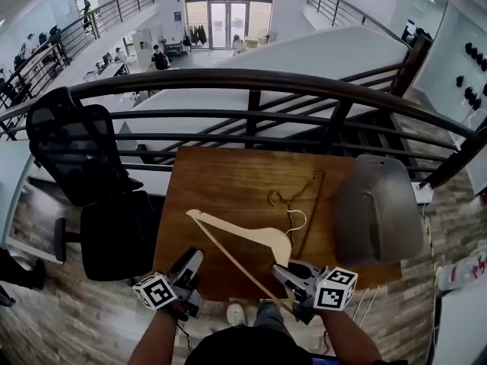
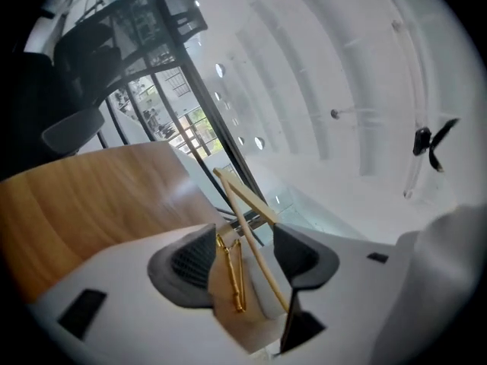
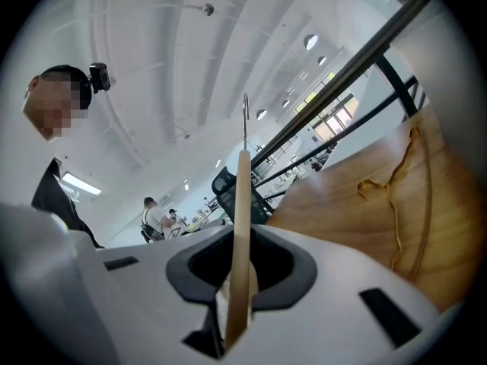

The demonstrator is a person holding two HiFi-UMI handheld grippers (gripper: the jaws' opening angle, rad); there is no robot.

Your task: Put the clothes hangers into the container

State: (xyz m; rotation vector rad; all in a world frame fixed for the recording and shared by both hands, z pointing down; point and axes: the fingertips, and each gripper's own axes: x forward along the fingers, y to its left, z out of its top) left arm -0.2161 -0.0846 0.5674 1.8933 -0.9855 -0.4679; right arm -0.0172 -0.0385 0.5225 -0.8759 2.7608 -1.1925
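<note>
Pale hanger (image 1: pixel 259 234) held near grey container (image 1: pixel 378 207)
Right tongs (image 1: pixel 293 274) clench it; left tongs (image 1: pixel 190 263) released; brown hanger (image 1: pixel 312 211) lies on counter (image 1: pixel 228 181), outside container

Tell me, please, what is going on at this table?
A person works two handheld grippers over a wooden table. The right gripper is clamped on a pale wooden hanger; the left gripper is open by its bar. A darker hanger lies on the table, beside the grey container.
</note>
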